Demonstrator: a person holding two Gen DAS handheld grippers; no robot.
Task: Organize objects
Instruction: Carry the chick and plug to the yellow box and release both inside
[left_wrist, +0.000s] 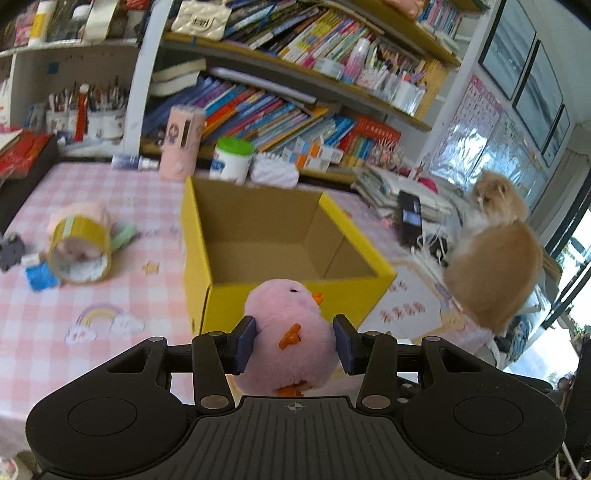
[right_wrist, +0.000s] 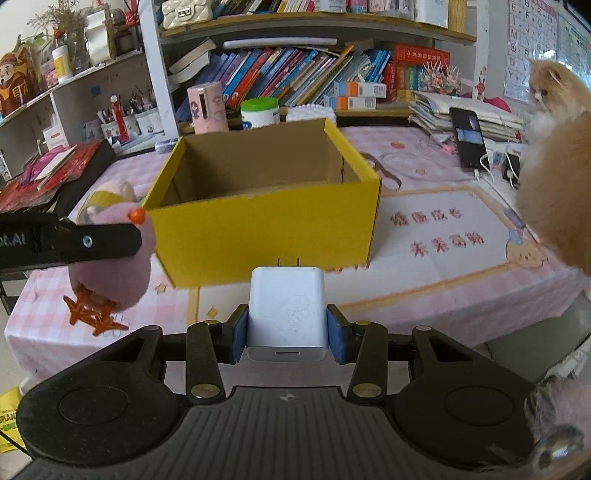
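Note:
My left gripper (left_wrist: 294, 341) is shut on a pink plush chick (left_wrist: 291, 332) with orange beak and feet, held in front of the near wall of an open yellow cardboard box (left_wrist: 295, 302). In the right wrist view the chick (right_wrist: 122, 266) hangs left of the box (right_wrist: 266, 229) in the left gripper's black finger (right_wrist: 92, 240). My right gripper (right_wrist: 287, 332) is shut on a white USB charger plug (right_wrist: 287, 314), prongs pointing at the box's near wall. The box looks empty.
A roll of yellow tape (left_wrist: 79, 251), a blue item and other small things lie left of the box. An orange cat (right_wrist: 554, 177) sits at the right table edge beside a phone (right_wrist: 468, 142) and cables. A pink cylinder (right_wrist: 207, 107), a green-lidded tub and bookshelves stand behind.

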